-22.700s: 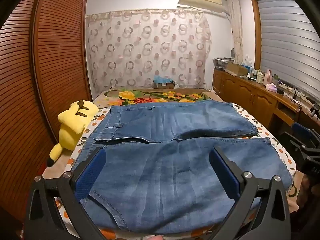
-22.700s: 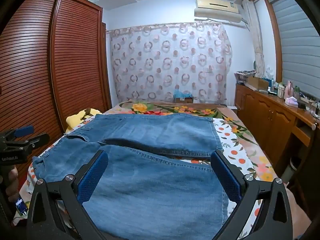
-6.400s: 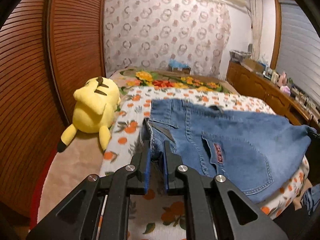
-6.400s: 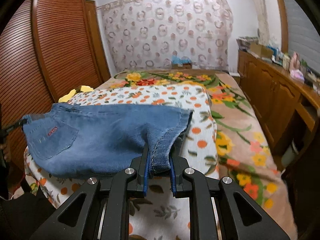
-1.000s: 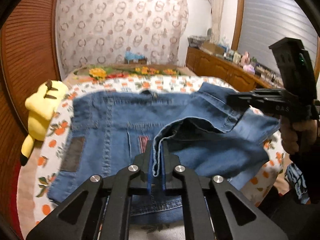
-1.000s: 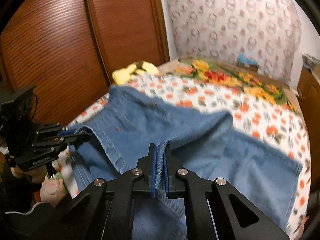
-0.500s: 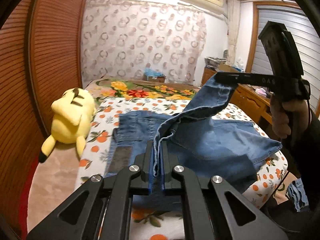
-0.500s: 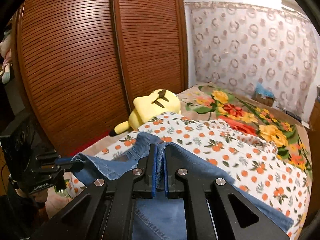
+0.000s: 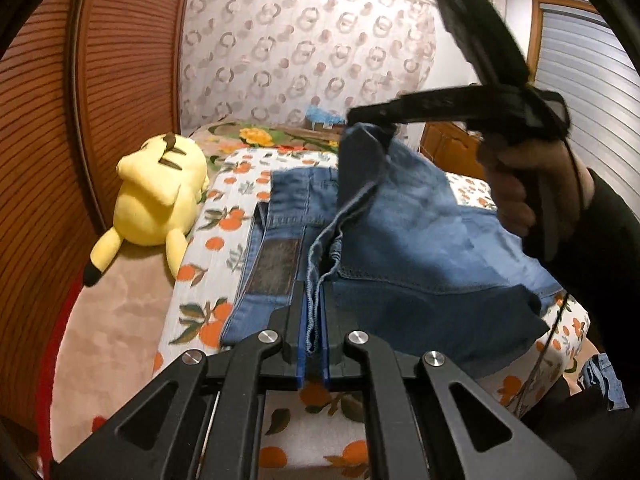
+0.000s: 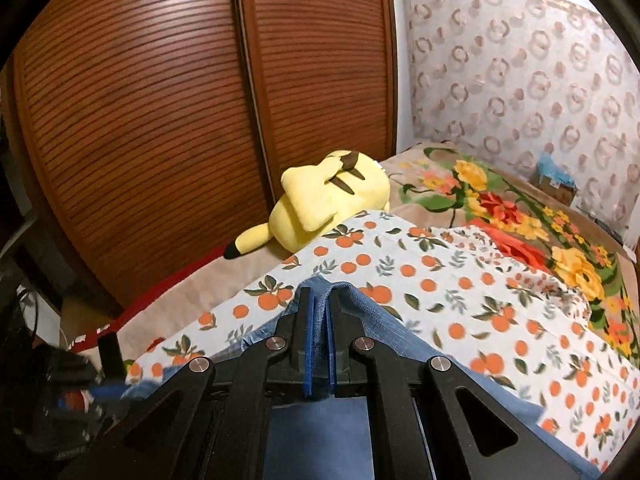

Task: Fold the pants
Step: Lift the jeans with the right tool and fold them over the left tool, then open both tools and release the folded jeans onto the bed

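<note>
The blue denim pants [image 9: 420, 248] lie partly folded on the bed, waistband with its dark patch toward the left. My left gripper [image 9: 313, 322] is shut on a hem edge of the pants near the bed's front edge. My right gripper [image 10: 319, 320] is shut on another corner of the pants; in the left wrist view it [image 9: 372, 120] holds that corner lifted high above the waistband, so the cloth hangs down from it.
A yellow plush toy [image 9: 160, 196] lies at the bed's left side, also in the right wrist view [image 10: 324, 200]. An orange-print sheet [image 10: 460, 292] covers the bed. Wooden slatted wardrobe doors [image 10: 160, 120] stand left. A patterned curtain [image 9: 304, 60] hangs behind.
My right gripper has carried its pants corner further left, over the waistband end. My left gripper has kept its hold on the hem and moved a little closer to the waistband.
</note>
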The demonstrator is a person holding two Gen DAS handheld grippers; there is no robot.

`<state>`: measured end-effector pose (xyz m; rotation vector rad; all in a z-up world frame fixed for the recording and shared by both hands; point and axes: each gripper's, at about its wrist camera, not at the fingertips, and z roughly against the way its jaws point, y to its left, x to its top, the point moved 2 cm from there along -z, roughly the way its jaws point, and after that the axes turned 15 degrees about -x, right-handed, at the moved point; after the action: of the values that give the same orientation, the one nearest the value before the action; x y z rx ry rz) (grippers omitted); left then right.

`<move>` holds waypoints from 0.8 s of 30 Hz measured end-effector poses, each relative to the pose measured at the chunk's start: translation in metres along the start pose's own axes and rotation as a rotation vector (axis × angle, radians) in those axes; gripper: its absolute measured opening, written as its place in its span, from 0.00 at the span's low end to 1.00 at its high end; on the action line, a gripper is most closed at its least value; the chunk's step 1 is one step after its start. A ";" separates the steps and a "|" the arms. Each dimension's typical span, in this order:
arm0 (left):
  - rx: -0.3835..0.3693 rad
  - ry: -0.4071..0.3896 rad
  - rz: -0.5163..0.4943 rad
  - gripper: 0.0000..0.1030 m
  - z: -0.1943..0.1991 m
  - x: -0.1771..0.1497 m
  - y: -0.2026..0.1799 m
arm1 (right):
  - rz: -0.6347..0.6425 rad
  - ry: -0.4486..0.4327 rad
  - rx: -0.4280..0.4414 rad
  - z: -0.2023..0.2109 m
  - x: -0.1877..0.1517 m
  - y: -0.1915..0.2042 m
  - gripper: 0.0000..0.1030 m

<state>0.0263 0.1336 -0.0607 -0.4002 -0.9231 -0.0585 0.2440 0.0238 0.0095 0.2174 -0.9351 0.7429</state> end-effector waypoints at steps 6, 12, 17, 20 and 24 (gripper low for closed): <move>0.022 0.029 0.033 0.06 -0.005 -0.008 0.015 | 0.002 0.037 -0.013 -0.031 0.007 0.007 0.05; 0.049 0.038 0.015 0.07 -0.006 -0.011 0.014 | -0.010 0.049 -0.027 -0.036 0.011 0.014 0.05; 0.051 0.027 0.011 0.16 -0.002 -0.006 0.014 | -0.014 0.040 -0.036 -0.028 0.013 0.015 0.20; 0.058 0.025 0.001 0.25 -0.002 -0.004 0.013 | -0.041 0.006 -0.026 -0.020 0.013 0.010 0.53; 0.059 0.015 0.000 0.45 -0.001 -0.001 0.011 | -0.061 -0.014 -0.022 -0.005 0.009 0.002 0.54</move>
<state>0.0294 0.1435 -0.0655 -0.3444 -0.9075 -0.0336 0.2492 0.0316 0.0134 0.2310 -0.9459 0.6757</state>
